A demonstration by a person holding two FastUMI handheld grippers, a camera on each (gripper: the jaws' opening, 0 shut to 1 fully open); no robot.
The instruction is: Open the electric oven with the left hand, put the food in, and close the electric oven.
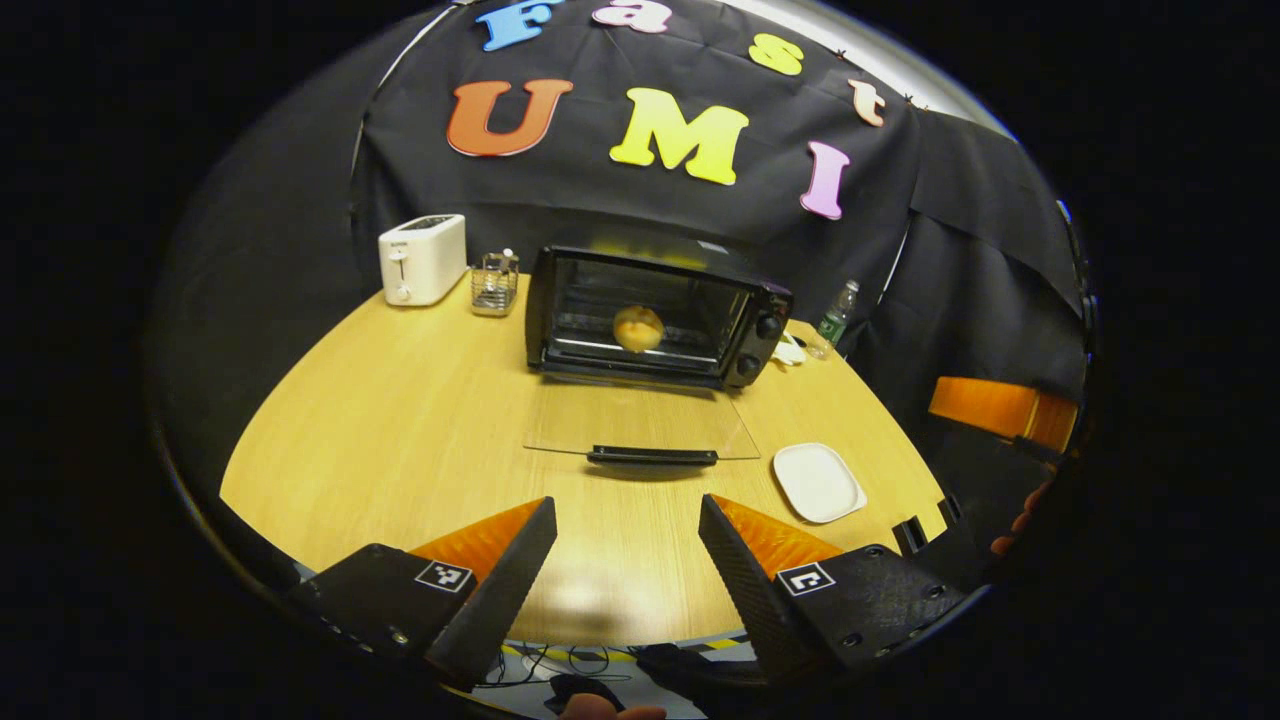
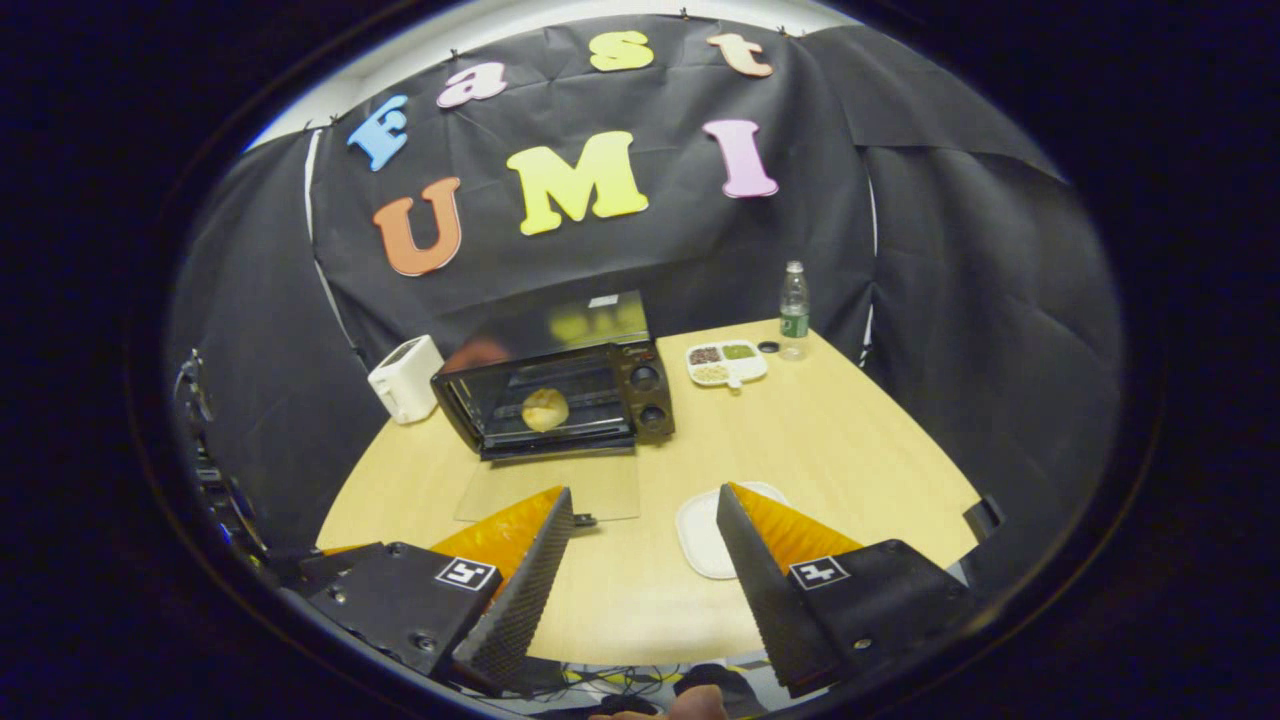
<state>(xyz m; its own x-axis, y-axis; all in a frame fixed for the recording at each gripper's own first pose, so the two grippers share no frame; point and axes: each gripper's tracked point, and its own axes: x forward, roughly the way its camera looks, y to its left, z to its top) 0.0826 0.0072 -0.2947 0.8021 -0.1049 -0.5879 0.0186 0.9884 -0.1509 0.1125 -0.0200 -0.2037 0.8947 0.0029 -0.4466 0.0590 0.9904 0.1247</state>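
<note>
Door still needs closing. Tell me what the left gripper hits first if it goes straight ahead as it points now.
Probably the handle of the oven door, folded down flat on the table. The left gripper is open, and bare tabletop lies between; depth is uncertain.

Black cloth (image 1: 640,210) hangs in creased folds as the booth's back and side walls, with a strip of pale wall (image 2: 560,15) showing above its top edge. A light wooden table (image 1: 420,440) with a rounded edge stands before it, and an orange wooden piece of furniture (image 1: 1000,408) sits off to one side.
</note>
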